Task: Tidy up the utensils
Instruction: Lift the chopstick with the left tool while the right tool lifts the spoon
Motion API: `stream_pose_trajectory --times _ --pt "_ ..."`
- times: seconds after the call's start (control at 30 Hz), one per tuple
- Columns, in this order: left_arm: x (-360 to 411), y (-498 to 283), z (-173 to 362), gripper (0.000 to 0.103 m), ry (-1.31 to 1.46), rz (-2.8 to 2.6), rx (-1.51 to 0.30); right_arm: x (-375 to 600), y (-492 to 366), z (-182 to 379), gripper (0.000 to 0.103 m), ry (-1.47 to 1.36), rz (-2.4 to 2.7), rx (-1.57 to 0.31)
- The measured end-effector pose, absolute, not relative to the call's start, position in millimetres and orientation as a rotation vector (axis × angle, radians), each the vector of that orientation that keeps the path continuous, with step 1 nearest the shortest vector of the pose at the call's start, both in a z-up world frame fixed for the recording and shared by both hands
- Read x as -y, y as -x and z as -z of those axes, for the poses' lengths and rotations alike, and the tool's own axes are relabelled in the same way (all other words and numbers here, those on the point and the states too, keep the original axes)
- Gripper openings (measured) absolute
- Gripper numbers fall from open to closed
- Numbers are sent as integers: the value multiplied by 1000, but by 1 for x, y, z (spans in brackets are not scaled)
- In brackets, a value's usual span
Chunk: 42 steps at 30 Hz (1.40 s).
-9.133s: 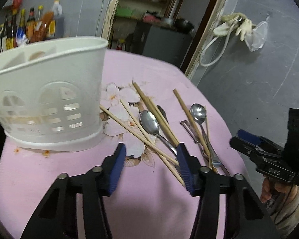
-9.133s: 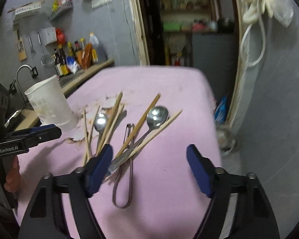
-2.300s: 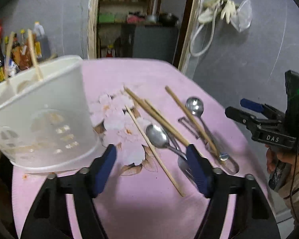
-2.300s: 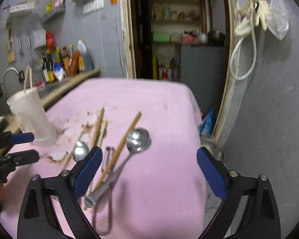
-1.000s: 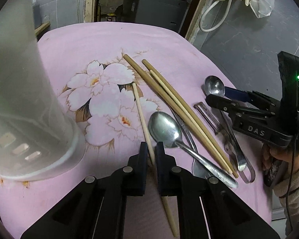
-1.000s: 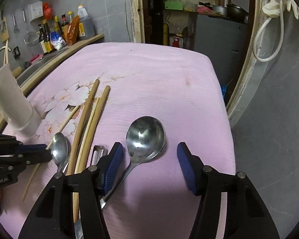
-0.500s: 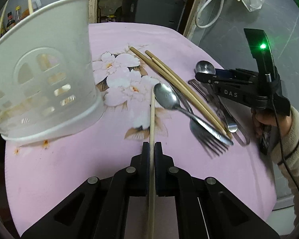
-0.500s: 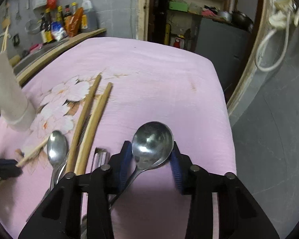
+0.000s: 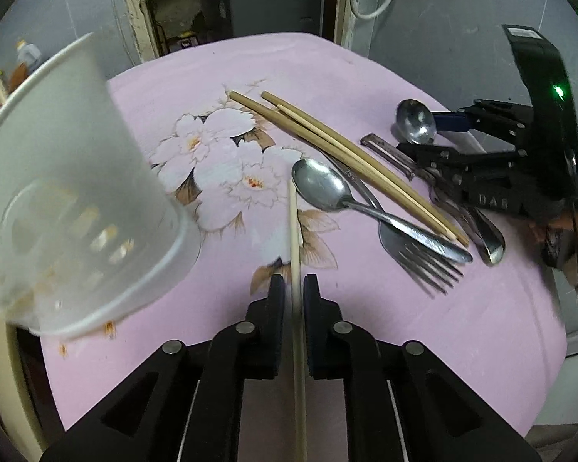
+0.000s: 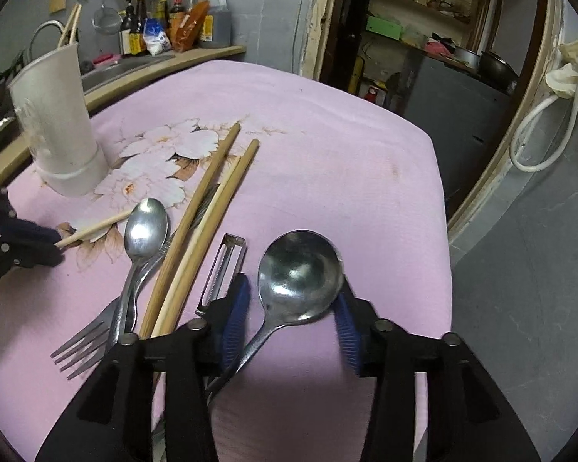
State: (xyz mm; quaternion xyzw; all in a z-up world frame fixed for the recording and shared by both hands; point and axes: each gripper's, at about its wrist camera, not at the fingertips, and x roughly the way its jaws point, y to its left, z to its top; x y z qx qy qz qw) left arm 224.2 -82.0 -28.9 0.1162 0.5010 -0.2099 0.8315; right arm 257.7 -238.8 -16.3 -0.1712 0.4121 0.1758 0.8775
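Fingers of the left gripper [image 9: 293, 288] are pinched on a single chopstick [image 9: 293, 231], though they are easing apart at this moment, with the stick between them. Its long axis runs straight out ahead along the line of the fingers, the far tip near the bowl of the small spoon [image 9: 321, 188]. The white utensil holder [image 9: 69, 192] stands off to the left of these fingers (blurred, so its compartments cannot be made out), and the coming move likely turns on swinging the stick leftward and tipping it upright over that rim.

On the right gripper [image 10: 291, 304] the fingers straddle the bowl of the large spoon [image 10: 300, 273] and are opening; the right pad looks to touch the bowl's edge, the left stands just clear, so I judge it not gripped. Its handle runs back beneath the fingers. To their left on the pink bench [image 10: 327, 146] lie a peeler [image 10: 221, 273], two more chopsticks [image 10: 200, 227] and a fork [image 10: 84, 342]. The left hand is nearer the holder.
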Motion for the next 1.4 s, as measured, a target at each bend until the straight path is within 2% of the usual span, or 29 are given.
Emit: stream_pose_trajectory --times 0.1,0.23,0.27,0.33,0.4,0.63,1.13,1.17,1.23,1.4 --pt "83 -234 31 10 -229 452 -1086 232 -257 19 52 370 -312 -859" --pt "84 -235 32 9 -220 449 -1074 234 -257 22 52 339 -275 -853" --pt "84 -234 33 8 -218 446 -1064 235 -256 22 51 336 -268 -853" --pt "84 -235 34 3 -205 446 -1049 234 -254 22 44 342 -270 -845" --pt "82 -232 33 3 -172 440 -1034 231 -252 22 35 357 -272 -837" --pt "52 -211 28 2 9 473 -984 221 -236 14 34 433 -265 -741" --pt "17 -148 -33 2 143 389 -472 214 -165 -40 32 421 -182 -228" --pt "17 -146 -33 2 148 381 -456 212 -163 -43 31 417 -180 -206" --pt "15 -145 -34 2 165 371 -433 208 -159 -47 4 419 -171 -168" --pt "0 -151 -39 2 226 364 -443 202 -164 -51 4 400 -190 -157"
